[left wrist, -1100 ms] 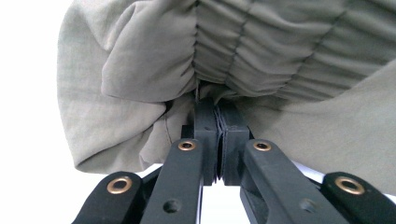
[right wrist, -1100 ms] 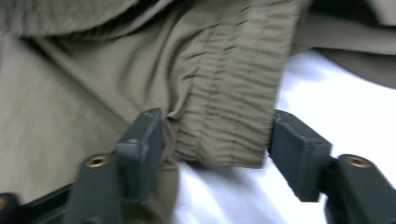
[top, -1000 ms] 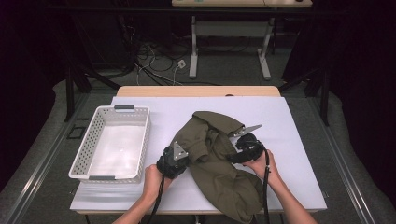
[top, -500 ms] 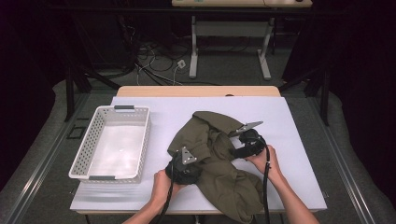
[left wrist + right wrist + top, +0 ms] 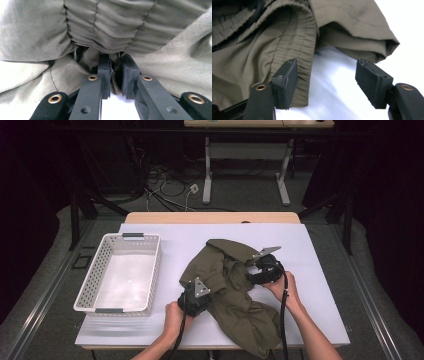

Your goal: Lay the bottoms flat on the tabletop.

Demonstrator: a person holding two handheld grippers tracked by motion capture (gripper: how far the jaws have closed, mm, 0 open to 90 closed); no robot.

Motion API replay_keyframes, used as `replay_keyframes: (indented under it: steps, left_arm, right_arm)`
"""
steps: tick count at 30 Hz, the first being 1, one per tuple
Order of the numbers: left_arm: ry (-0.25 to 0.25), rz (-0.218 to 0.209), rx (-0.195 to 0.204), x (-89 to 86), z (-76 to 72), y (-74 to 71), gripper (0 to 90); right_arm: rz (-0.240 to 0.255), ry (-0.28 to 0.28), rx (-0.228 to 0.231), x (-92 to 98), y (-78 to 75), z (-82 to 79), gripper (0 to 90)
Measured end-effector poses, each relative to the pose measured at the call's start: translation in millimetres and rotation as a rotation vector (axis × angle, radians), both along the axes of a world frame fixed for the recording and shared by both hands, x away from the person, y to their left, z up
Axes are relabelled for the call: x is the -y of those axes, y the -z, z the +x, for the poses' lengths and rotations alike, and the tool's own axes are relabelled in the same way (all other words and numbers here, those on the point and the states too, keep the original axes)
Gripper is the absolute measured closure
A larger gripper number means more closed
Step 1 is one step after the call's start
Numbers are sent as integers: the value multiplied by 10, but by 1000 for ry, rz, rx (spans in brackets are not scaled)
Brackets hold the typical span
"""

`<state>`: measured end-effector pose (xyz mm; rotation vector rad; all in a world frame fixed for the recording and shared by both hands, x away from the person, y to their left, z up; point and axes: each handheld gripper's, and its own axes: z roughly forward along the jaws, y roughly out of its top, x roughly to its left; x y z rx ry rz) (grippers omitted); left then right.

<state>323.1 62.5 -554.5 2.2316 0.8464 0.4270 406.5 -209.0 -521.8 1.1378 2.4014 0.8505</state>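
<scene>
We are pinching the olive shorts, lying mid-table, in the left gripper, its jaws just closing on a thin fold; the right gripper is gaping, holding nothing; that fold is risking slipping out.

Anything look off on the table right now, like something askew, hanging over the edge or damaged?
The olive garment lies crumpled, and its lower end hangs over the table's near edge. The left gripper pinches a fold of it; the right gripper stands open at the waistband. No damage shows. The white basket sits square.
</scene>
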Motion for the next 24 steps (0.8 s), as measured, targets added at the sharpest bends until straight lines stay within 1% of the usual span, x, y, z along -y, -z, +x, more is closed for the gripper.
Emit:
replay_keyframes:
  steps: [1, 3, 4, 5, 6, 7, 8, 9, 11, 12, 13, 14, 16, 17, 18, 19, 20, 21, 22, 23, 24]
  left_arm:
    - [-4, 6, 1, -26, 16, -22, 812]
    - [-21, 4, 6, -79, 47, -55, 813]
    - [-35, 12, 11, -125, 72, -85, 813]
    - [-46, 10, 12, -155, 86, -100, 813]
    - [-57, 8, 7, -197, 110, -121, 813]
    - [-67, 10, 3, -236, 132, -139, 812]
    - [-83, 1, -3, -261, 141, -145, 810]
    - [-85, 4, -8, -281, 153, -154, 808]
    - [-81, 15, -19, -294, 165, -162, 801]
    - [-82, 18, -23, -287, 163, -160, 791]
    - [-80, 18, -26, -282, 160, -159, 778]
    - [-79, 24, -29, -268, 147, -165, 763]
    - [-76, 21, -40, -258, 121, -186, 665]
    - [-75, 21, -43, -255, 105, -202, 596]
    - [-75, 20, -44, -250, 81, -222, 522]
    - [-65, 12, -50, -246, 47, -251, 461]
    - [-53, 10, -60, -241, 18, -275, 409]
    - [-44, 2, -65, -236, -2, -289, 374]
    - [-28, -8, -75, -220, -31, -302, 351]
    - [-18, -8, -86, -197, -49, -302, 311]
    - [-14, -14, -92, -172, -57, -289, 291]
  right_arm:
    - [-4, -2, 16, 8, -2, 11, 349]
    - [7, 6, 8, 6, -12, 21, 353]
    - [0, 5, 14, 10, -18, 29, 353]
    - [7, 4, 18, 10, -19, 42, 354]
    - [6, 10, 22, 8, -24, 47, 356]
    - [12, 6, 15, 3, -23, 60, 355]
    - [4, 5, 22, 1, -23, 76, 356]
    - [7, 10, 19, -8, -21, 89, 356]
    - [2, 7, 28, -43, -4, 122, 357]
    - [-18, 7, 29, -61, -6, 132, 357]
    - [-17, 6, 27, -84, -3, 141, 358]
    - [-31, -5, 38, -89, -1, 157, 359]
    - [-46, -1, 42, -128, 3, 179, 362]
    - [-50, -3, 48, -144, 6, 187, 366]
    - [-68, -5, 49, -157, 10, 205, 366]
    - [-68, -1, 52, -168, 19, 221, 358]
    - [-74, 2, 45, -176, 25, 244, 355]
    - [-69, -4, 42, -180, 35, 258, 355]
    - [-67, -2, 57, -191, 50, 265, 355]
    - [-80, -11, 58, -197, 48, 277, 356]
    - [-76, -19, 63, -207, 58, 293, 356]
